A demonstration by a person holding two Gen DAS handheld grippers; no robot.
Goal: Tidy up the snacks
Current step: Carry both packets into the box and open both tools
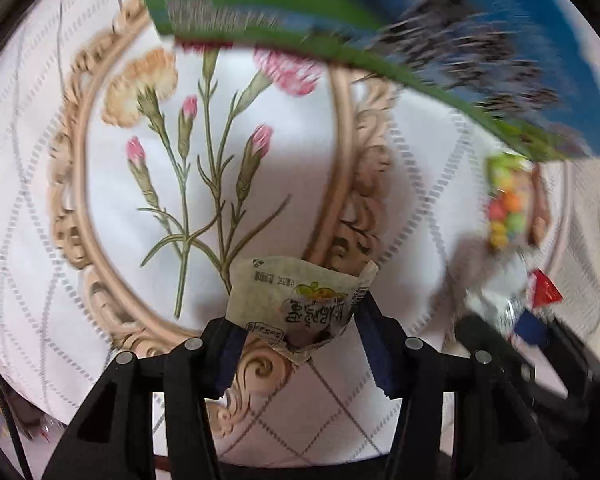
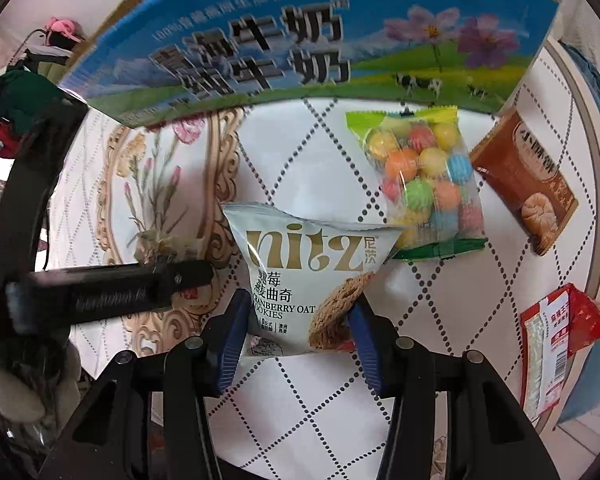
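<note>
The left gripper (image 1: 298, 334) has its blue-padded fingers (image 1: 230, 354) clenched on a small cream crumpled paper-look snack packet with dark lettering (image 1: 300, 304), held above a counter under a white quilted tablecloth printed with carnations in an ornate tan frame (image 1: 204, 168). The right gripper (image 2: 296, 334) grasps a pale grey foil cranberry oat cookie pouch (image 2: 304, 276), its fingers (image 2: 230, 348) pressing both lower edges. Beyond the right fingertips, to their right, lies a clear bag of multicoloured candy balls with green ends (image 2: 422, 180); farther right a brown biscuit sachet (image 2: 526, 178), and near the right finger's outer side a red-and-white snack packet (image 2: 556, 344). Ahead of both stands a blue-and-green printed cardboard milk carton box (image 2: 300, 44).
</note>
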